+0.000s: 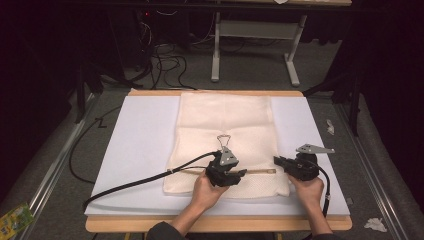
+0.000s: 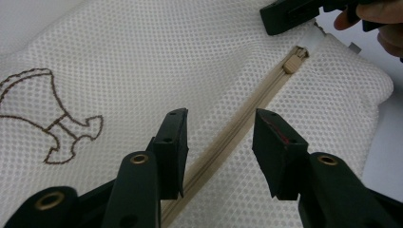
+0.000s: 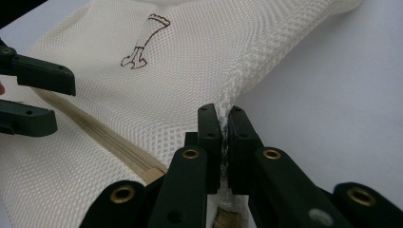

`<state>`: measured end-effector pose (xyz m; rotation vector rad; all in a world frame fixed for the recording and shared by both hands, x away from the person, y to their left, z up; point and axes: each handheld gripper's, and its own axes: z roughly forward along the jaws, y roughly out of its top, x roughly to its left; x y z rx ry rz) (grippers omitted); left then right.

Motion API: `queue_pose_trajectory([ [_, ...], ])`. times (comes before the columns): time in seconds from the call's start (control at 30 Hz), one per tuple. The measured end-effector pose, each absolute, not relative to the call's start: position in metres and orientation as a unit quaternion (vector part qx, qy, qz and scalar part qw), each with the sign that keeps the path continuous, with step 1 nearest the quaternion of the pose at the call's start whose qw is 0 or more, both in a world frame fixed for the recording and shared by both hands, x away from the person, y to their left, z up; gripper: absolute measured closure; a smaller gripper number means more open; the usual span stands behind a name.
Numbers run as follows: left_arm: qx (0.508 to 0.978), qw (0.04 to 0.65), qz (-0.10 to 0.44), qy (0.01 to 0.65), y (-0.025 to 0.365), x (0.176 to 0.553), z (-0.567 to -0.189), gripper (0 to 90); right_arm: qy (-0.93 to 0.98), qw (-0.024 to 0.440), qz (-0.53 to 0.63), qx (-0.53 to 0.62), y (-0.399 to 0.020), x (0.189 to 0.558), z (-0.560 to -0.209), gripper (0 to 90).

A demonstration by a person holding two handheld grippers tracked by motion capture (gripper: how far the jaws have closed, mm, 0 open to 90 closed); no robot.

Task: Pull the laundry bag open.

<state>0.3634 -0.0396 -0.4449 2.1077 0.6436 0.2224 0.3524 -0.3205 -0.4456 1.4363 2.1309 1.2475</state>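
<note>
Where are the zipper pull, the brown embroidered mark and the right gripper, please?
zipper pull [image 2: 295, 61], left gripper view, on its tab.
brown embroidered mark [image 2: 61, 128], left gripper view, on its stem.
right gripper [image 3: 222, 124], right gripper view, between its fingertips.

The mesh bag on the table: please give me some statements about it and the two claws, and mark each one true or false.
1. The right claw is shut on the edge of the mesh bag. True.
2. The left claw pinches the zipper pull. False: its jaws stand apart on either side of the zipper tape, and the pull lies farther along.
3. The bag carries a brown stitched drawing. True.
4. The bag hangs over the table's edge. False: it lies flat on the white mat.
</note>
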Motion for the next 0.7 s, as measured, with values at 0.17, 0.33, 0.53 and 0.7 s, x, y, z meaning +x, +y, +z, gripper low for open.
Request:
queue_pose_trajectory([
  [0.17, 0.854, 0.450, 0.081, 0.247, -0.051, 0.359, -0.444, 58.8, 0.732, 0.133, 0.447, 0.497, -0.322, 0.353, -0.444, 87.7],
  [0.33, 0.849, 0.457, 0.077, 0.254, -0.058, 0.362, -0.446, 62.9, 0.733, 0.129, 0.447, 0.497, -0.323, 0.354, -0.442, 87.7],
  [0.53, 0.859, 0.445, 0.067, 0.243, -0.070, 0.357, -0.450, 62.5, 0.732, 0.130, 0.450, 0.495, -0.322, 0.354, -0.441, 87.8],
  [0.7, 0.855, 0.456, 0.060, 0.240, -0.076, 0.355, -0.447, 61.8, 0.733, 0.131, 0.450, 0.494, -0.320, 0.355, -0.440, 87.8],
])
